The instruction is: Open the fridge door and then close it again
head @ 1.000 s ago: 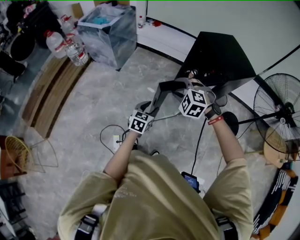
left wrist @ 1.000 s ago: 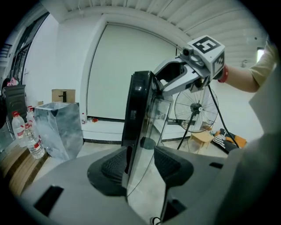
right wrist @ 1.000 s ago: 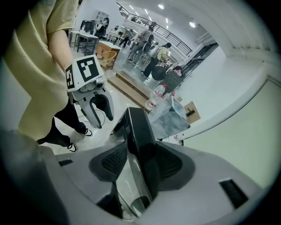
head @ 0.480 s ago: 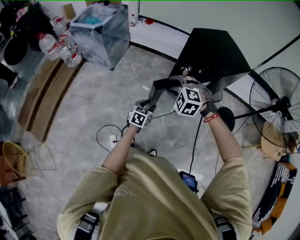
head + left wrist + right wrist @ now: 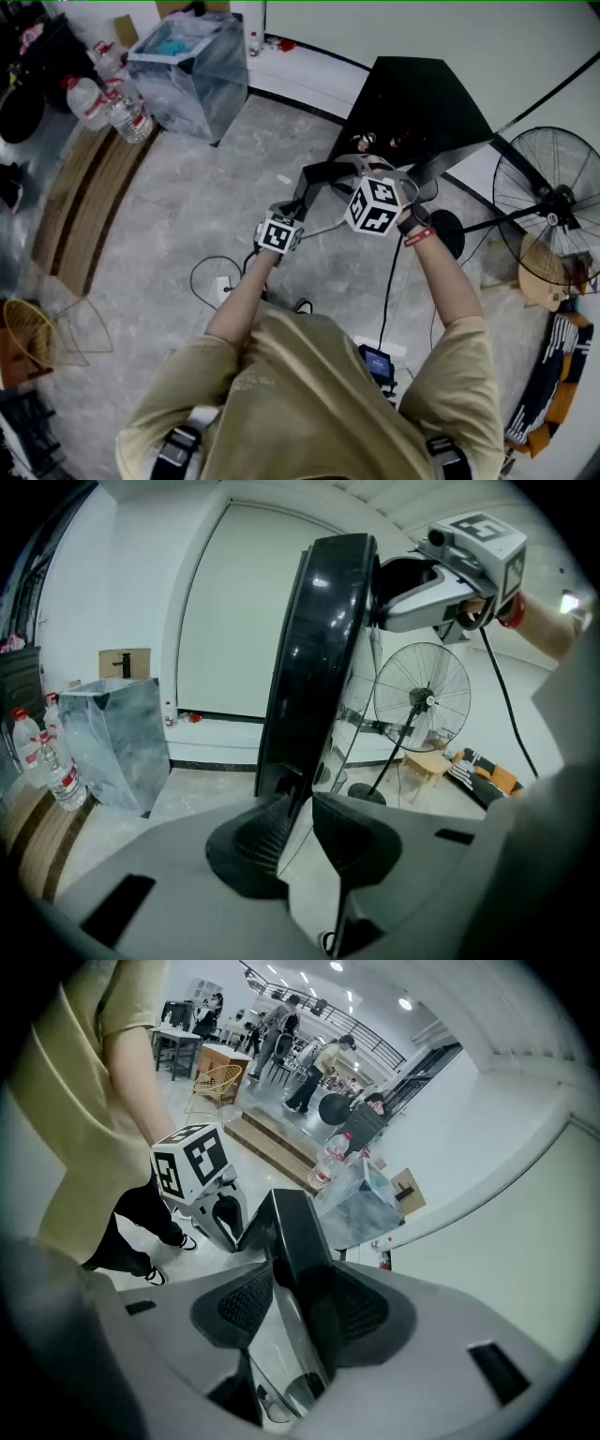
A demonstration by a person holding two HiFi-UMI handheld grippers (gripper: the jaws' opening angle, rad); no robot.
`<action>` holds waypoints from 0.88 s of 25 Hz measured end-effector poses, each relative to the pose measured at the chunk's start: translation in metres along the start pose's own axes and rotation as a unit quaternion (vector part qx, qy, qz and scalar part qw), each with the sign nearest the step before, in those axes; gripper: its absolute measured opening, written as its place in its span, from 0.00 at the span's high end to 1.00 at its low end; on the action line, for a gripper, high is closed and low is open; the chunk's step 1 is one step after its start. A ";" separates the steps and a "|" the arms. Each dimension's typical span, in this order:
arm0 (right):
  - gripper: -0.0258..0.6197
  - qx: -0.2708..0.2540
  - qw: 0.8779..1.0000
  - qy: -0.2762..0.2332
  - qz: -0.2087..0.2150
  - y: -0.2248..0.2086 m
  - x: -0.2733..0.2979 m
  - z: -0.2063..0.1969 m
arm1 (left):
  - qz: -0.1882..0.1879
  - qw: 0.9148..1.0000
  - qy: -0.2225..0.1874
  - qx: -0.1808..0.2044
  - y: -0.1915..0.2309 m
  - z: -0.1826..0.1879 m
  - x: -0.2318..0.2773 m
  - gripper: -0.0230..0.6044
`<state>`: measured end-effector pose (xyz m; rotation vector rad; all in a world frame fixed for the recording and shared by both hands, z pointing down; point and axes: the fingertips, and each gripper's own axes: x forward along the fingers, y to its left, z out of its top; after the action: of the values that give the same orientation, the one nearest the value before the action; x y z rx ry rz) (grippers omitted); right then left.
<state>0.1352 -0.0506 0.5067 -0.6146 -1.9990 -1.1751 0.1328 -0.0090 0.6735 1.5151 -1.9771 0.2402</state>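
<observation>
The black fridge (image 5: 427, 98) stands against the wall with its door (image 5: 323, 176) swung open toward me. In the left gripper view the door (image 5: 314, 658) rises edge-on. My left gripper (image 5: 298, 813) has just been closing, and its pads now pinch the door's low edge. My right gripper (image 5: 300, 1302) is shut on the door's thick top edge (image 5: 291, 1232). From above, the left gripper (image 5: 298, 208) sits at the door's outer end, the right gripper (image 5: 361, 171) nearer the fridge body. Each gripper view shows the other: the right gripper (image 5: 412, 583) and the left gripper (image 5: 216, 1213).
A standing fan (image 5: 553, 202) is at the right of the fridge. A translucent bin (image 5: 187, 61) and water bottles (image 5: 108, 103) stand at the far left by a wooden step. A cable (image 5: 211, 272) loops on the floor, and a wire basket (image 5: 28, 323) sits at the left.
The left gripper has sunk a little and closed in on the door's edge. The right gripper has kept its hold on the door's top. The door stands about as before.
</observation>
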 end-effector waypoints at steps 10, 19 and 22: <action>0.64 0.019 0.999 0.024 -0.008 -0.010 0.010 0.004 | -0.015 1.000 0.003 0.021 0.014 0.006 0.004 0.84; 0.64 0.038 0.998 0.042 -0.005 -0.022 0.021 0.004 | -0.028 0.999 0.006 0.027 0.028 0.013 0.011 0.84; 0.64 0.048 0.998 0.049 -0.007 -0.029 0.025 0.003 | -0.027 0.999 0.012 0.036 0.036 0.017 0.017 0.84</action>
<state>0.0977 -0.0607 0.5097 -0.4867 -1.9671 -1.0895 0.0910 -0.0195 0.6779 1.6016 -1.9242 0.3081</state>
